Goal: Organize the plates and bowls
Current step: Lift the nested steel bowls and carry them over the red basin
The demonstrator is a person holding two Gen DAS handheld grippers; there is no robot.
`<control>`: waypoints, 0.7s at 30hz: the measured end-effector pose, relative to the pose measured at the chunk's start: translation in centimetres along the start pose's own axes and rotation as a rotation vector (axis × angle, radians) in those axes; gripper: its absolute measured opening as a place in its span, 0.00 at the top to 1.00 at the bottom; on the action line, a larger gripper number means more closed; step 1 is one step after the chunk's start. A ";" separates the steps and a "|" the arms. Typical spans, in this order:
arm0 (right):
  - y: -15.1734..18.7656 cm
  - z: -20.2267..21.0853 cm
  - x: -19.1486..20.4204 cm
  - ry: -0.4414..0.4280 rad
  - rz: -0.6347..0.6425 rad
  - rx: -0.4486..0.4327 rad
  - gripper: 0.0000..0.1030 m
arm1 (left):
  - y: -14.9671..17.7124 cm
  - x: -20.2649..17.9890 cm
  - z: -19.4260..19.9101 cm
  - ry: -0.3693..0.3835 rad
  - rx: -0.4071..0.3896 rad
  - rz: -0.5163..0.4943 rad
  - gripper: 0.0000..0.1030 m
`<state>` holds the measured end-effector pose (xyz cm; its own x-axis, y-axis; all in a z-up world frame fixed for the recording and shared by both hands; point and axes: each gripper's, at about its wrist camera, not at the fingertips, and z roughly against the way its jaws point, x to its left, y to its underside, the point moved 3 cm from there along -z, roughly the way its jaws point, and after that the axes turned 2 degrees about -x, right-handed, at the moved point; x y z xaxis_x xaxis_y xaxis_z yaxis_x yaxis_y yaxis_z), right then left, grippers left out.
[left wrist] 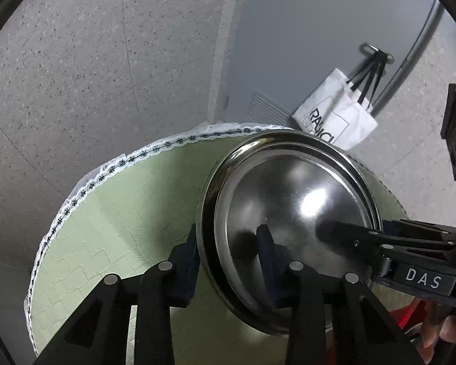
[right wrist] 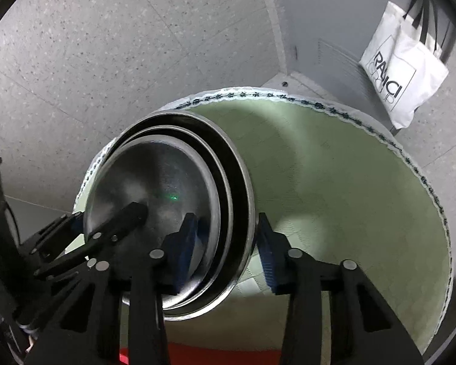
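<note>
The left gripper (left wrist: 229, 261) straddles the near-left rim of the stack of steel dishes (left wrist: 288, 197), with 1 pad outside the rim and 1 inside the bowl of the top dish. The right gripper (right wrist: 226, 246) straddles the opposite rim the same way, 1 pad inside the innermost dish and 1 just outside the outermost. Both pairs of jaws stand narrowed around the rims, but I cannot tell whether the pads actually press on the metal.

The right wrist view shows 3 nested rims, and this is probably the main hazard. If the pads catch only the outer or the inner dish, a lift would likely pull the stack apart and let the loose dishes clatter down. The polished steel looks slippery, so an uneven pull from the 2 sides could tilt the stack and slide it out of the pads. The 2 inner fingers point toward each other across the top dish and could collide.

The stack rests on the green tablecloth (right wrist: 334, 188), and its far rim sits close to the lace edge (left wrist: 173, 144). A push away from the person could therefore tip it over the side.

Nearest the person, something red (right wrist: 197, 352) shows below the table edge, and fingers of a hand (left wrist: 434, 334) hold the right tool. Nothing else stands on the visible cloth. Beyond the table is speckled floor (left wrist: 76, 60), and a white tote bag (left wrist: 334, 121) hangs on the far right, well clear of the work.
</note>
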<state>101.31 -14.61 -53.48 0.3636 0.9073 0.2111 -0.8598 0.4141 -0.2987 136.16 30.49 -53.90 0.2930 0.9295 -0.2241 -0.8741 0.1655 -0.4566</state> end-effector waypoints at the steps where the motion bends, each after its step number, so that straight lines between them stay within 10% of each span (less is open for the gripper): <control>1: 0.0 0.1 0.0 -0.002 -0.004 -0.003 0.63 | -0.1 0.1 0.0 0.004 -0.001 0.006 0.69; 21: 0.9 6.0 2.9 -0.034 -0.006 -0.136 0.66 | 1.0 0.6 7.1 0.031 -0.122 0.007 0.70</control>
<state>99.48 -12.04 -47.58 0.3537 0.9029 0.2442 -0.8003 0.4273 -0.4206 132.73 33.53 -48.33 0.3011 0.9194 -0.2532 -0.8228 0.1162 -0.5564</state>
